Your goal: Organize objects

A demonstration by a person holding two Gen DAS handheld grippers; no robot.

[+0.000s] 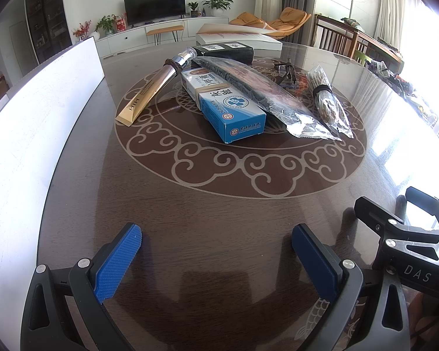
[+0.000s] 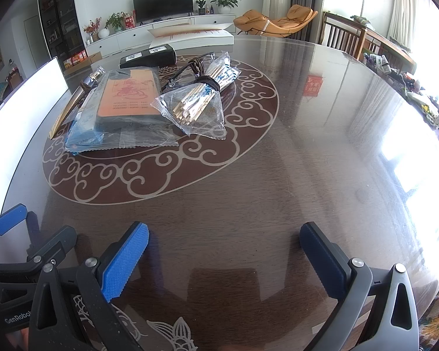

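While both grippers hang low over the near edge of the round table [image 1: 219, 193], nothing is in either of them — the left gripper [image 1: 216, 259] has its blue pads spread wide and empty, and the right gripper [image 2: 225, 259] is splayed the same way, holding nothing.

Everything to be organized sits in a loose heap on the patterned medallion at the table's middle, well apart from both tools. A blue-and-white box [image 1: 228, 105] lies flat nearest the left gripper; it looks rigid and light, and its long sides seem the natural place to pinch. Leaning across its top is a dark flat item in a clear wrapper [image 2: 125, 102] — I expect the film to be slick and crinkly, so a grip through the stiff body should serve better than one on the loose crimped edge. Beside that lies a bag of thin wooden sticks [image 2: 196, 99], cinched with a dark band; taking it at the band would probably keep the sticks from fanning. On the far left a gold tube [image 1: 149, 90] with a shiny cap rests on the table, probably soft and smooth enough to slip. Behind them lies a black box [image 2: 149, 55].
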